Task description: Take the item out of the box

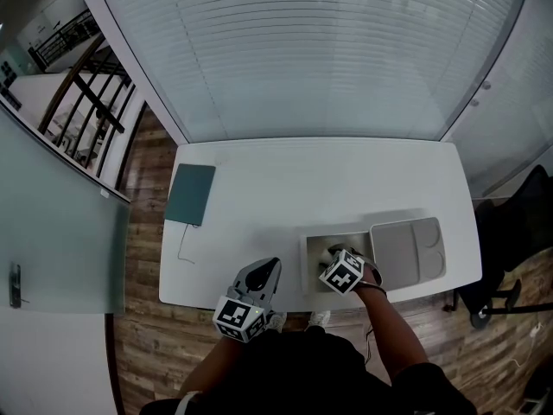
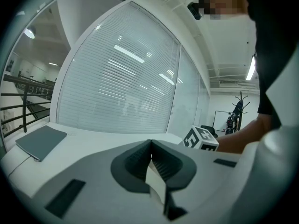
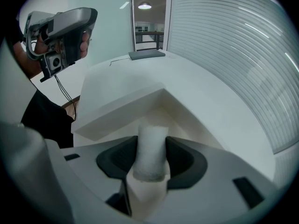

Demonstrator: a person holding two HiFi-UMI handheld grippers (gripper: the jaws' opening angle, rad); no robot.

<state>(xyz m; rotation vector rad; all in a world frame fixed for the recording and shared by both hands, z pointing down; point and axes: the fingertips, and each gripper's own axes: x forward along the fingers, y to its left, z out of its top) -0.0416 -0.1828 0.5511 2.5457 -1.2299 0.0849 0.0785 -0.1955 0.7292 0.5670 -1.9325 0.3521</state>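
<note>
An open white box (image 1: 313, 247) sits near the table's front edge, right of centre. My right gripper (image 1: 333, 258) points steeply down into it, its marker cube above the opening. In the right gripper view its jaws (image 3: 150, 160) are shut on a white, rough-surfaced cylinder (image 3: 151, 139) standing between the dark pads, with the box's inner walls (image 3: 122, 110) behind. My left gripper (image 1: 271, 266) hovers at the table's front edge, left of the box. Its jaws (image 2: 150, 146) are shut, tips touching, with nothing between them.
A grey moulded lid or tray (image 1: 406, 249) lies just right of the box. A teal notebook (image 1: 190, 194) with a thin cable lies at the table's left side. A window with blinds runs behind the table (image 1: 328, 180). A dark chair (image 1: 510, 232) stands at the right.
</note>
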